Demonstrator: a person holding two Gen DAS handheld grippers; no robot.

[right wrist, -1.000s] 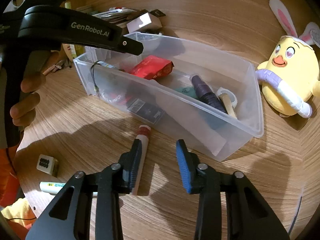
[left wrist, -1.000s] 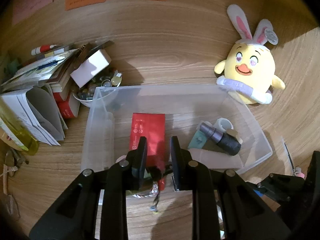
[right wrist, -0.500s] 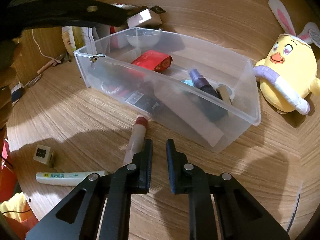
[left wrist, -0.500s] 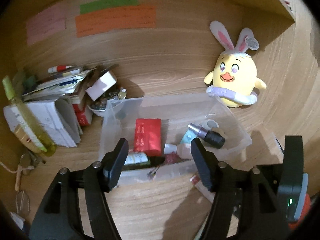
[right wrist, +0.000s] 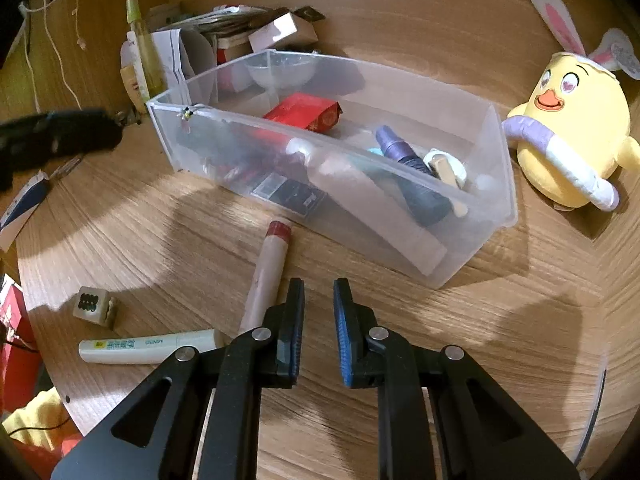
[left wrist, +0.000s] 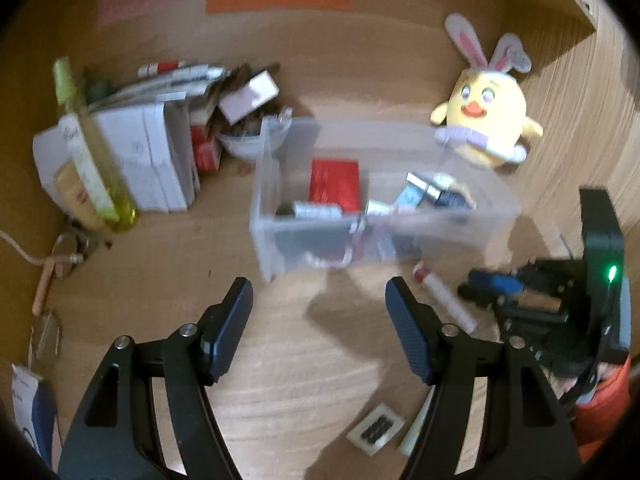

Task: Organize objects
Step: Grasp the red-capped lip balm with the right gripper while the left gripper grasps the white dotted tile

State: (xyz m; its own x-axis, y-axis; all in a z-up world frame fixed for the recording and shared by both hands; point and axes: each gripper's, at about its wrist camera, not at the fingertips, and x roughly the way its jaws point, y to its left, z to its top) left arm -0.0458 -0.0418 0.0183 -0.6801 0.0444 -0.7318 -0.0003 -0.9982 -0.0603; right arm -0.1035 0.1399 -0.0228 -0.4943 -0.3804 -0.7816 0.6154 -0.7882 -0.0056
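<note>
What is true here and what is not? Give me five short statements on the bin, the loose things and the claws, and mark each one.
1. The red packet lies inside the clear bin. True.
2. The plush chick sits in the bin. False: it stands on the table beside the bin.
3. The red-capped tube lies on the table outside the bin. True.
4. The left claw grips the red-capped tube. False: its jaws have just been opening and stand wide, with nothing between them.
5. The right claw is shut and holds nothing. True.
</note>
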